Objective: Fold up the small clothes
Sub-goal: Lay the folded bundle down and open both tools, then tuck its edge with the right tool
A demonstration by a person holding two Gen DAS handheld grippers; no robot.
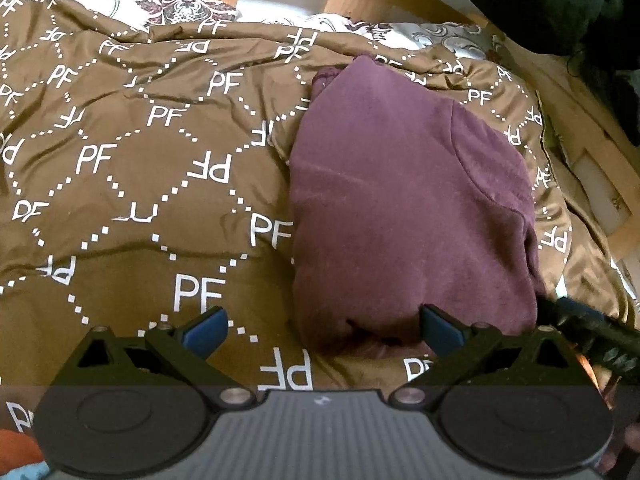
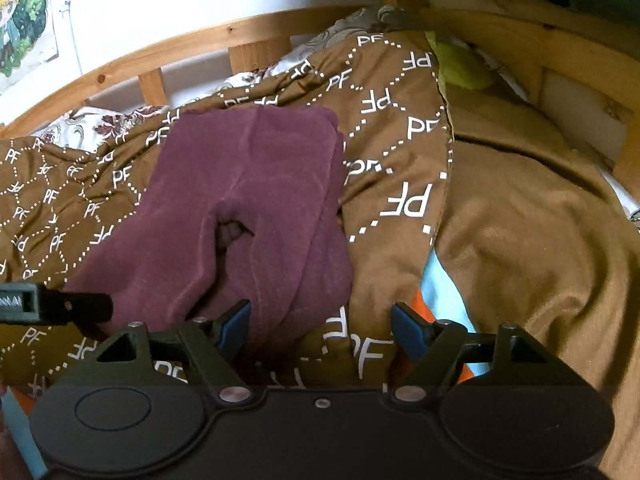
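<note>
A small maroon garment (image 1: 400,200) lies folded on the brown PF-patterned duvet (image 1: 140,160). It also shows in the right wrist view (image 2: 240,208), with a bunched fold at its middle. My left gripper (image 1: 324,330) is open and empty, its fingers just short of the garment's near edge. My right gripper (image 2: 320,328) is open and empty, its left finger (image 2: 236,326) close to the garment's near right corner. Part of the right gripper (image 1: 592,332) shows at the garment's right in the left wrist view; the left gripper (image 2: 52,304) shows at the left in the right wrist view.
A wooden bed frame (image 2: 240,32) runs along the back and right. Floral pillows (image 1: 160,4) lie at the head. A plain brown blanket (image 2: 540,240) covers the right side. Orange and light blue cloth (image 2: 444,292) peeks out under the duvet. A yellow-green item (image 2: 460,64) lies near the frame.
</note>
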